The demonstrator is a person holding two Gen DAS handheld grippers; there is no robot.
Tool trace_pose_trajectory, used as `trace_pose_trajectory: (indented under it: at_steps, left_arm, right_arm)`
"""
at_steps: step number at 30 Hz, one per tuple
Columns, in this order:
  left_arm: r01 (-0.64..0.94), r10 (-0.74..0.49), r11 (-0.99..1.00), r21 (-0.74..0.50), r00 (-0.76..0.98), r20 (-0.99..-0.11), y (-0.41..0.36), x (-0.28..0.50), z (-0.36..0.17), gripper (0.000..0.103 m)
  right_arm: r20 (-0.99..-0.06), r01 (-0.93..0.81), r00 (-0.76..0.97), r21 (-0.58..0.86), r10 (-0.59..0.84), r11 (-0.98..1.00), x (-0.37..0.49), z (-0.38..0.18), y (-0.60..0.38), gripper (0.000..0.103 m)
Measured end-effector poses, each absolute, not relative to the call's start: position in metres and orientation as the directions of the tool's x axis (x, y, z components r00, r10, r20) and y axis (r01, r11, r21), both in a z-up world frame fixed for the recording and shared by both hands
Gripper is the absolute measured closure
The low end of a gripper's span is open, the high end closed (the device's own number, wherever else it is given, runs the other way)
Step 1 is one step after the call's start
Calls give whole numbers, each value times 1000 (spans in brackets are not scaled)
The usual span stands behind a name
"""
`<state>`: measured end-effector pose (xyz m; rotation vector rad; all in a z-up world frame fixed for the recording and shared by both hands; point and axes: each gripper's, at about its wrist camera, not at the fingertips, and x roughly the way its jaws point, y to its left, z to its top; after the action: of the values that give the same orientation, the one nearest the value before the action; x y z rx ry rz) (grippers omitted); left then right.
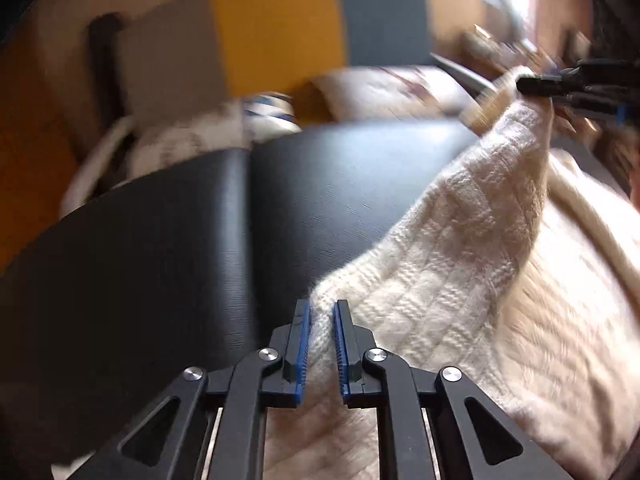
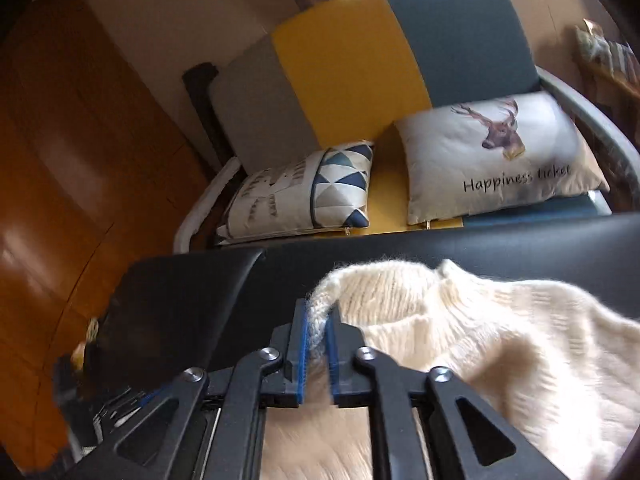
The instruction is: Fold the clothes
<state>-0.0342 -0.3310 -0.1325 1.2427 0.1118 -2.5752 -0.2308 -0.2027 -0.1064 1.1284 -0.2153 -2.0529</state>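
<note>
A cream knitted sweater (image 1: pixel 460 260) lies on a black padded table (image 1: pixel 200 240), bunched toward the right. My left gripper (image 1: pixel 322 306) is shut on a near edge of the knit, which runs between its blue pads. In the same view, my right gripper (image 1: pixel 520 86) at the upper right holds a corner of the sweater raised off the table, so the fabric hangs in a ridge. In the right wrist view, the right gripper (image 2: pixel 320 306) pinches a fuzzy rim of the sweater (image 2: pixel 520 340) just above the table (image 2: pixel 400 256).
Behind the table stands a sofa (image 2: pixel 352 60) with grey, yellow and teal panels. A deer-print cushion (image 2: pixel 500 152) and a triangle-patterned cushion (image 2: pixel 312 196) rest on it. Wooden floor (image 2: pixel 60 160) lies to the left. The table's left half is bare.
</note>
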Motion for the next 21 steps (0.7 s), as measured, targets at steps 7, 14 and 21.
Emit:
trace_pose_trajectory:
  at_steps: [7,14,21]
  left_arm:
    - [463,-259,-886,-14,-520,-814,-369,-6,-134,94]
    - [605,-390,-795,49,-446,-806,-394,72,-132,92]
    - [757,-415,-653,37,-317,-853,-424,155,-166,89]
  right_arm:
    - [-666,517,-272,508,-694,-689,-218,-112,-196,74]
    - [-815,678,-198,287,-544,-677,-146,-147,-211,74]
    - [-878,556,-252,214,-408,-804,-157,-197,-246,74]
